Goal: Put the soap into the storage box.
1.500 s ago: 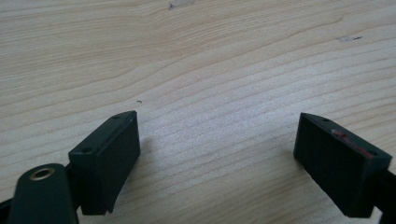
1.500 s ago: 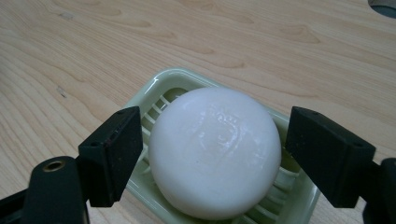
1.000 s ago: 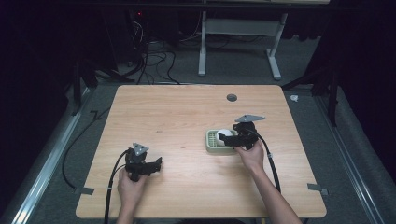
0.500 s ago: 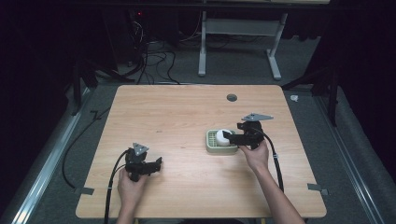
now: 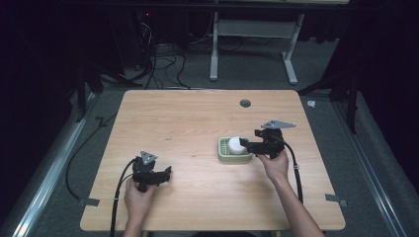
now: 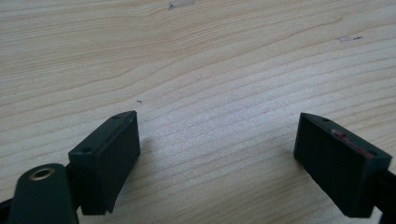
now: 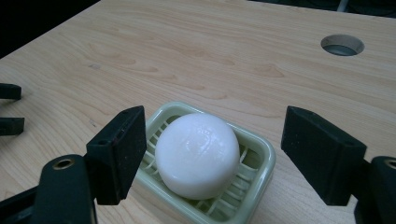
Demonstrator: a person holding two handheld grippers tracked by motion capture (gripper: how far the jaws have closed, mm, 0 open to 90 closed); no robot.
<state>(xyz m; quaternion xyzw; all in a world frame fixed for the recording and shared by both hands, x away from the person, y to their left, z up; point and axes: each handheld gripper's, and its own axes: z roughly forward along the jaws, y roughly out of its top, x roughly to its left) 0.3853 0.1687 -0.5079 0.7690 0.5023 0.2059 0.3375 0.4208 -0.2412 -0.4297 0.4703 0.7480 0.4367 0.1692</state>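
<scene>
Right tool point(image 7: 212, 154) jaws wide apart, gripping nothing, flanking the white soap point(image 7: 197, 155) in the green dish point(image 7: 261, 163), centre-right of the surface point(image 5: 188, 123). Left tool point(image 6: 217, 163) wide too, empty. Risk: slick rounded soap could squirt out if pinched off-centre

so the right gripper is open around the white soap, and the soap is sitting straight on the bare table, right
Not quite. The right gripper is open, its jaws on either side of the soap, but the soap isn't on the bare table: it sits in a light green slatted dish that rests on the table. The right gripper view shows this best.
</scene>
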